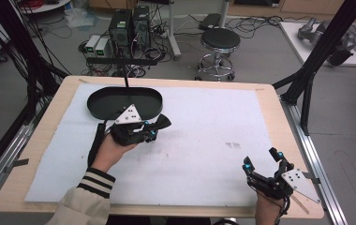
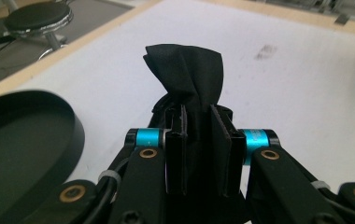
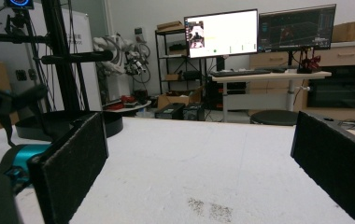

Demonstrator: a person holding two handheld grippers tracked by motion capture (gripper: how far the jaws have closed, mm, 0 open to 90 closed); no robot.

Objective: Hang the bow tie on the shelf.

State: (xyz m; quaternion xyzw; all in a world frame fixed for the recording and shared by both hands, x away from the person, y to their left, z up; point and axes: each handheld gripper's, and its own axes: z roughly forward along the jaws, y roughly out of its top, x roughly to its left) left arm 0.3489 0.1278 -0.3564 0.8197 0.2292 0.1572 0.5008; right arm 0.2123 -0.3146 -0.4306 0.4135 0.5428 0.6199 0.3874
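While the left gripper (image 2: 198,126) pinches a crumpled black cloth (image 2: 185,77) between its pads, the cloth sticks out past the jaws, just beside the oval black tray (image 1: 124,102) on the white table mat (image 1: 204,136). Near the mat's front edge, the right gripper (image 1: 263,159) rests with jaws spread wide, holding nothing.

Mat (image 1: 204,140): we see it spread over the table (image 1: 40,140), whose edges show around it.
Tray (image 1: 102,101): on the mat's far left part.
Left gripper (image 1: 153,129): we find it just in front of the tray, above the mat, with a cloth (image 1: 161,123) between its jaws; the cloth sticks out past the tips.
Right gripper (image 1: 262,160): at the mat's near right corner, well apart from the left one.
Stool (image 1: 219,41): on the floor behind the table.
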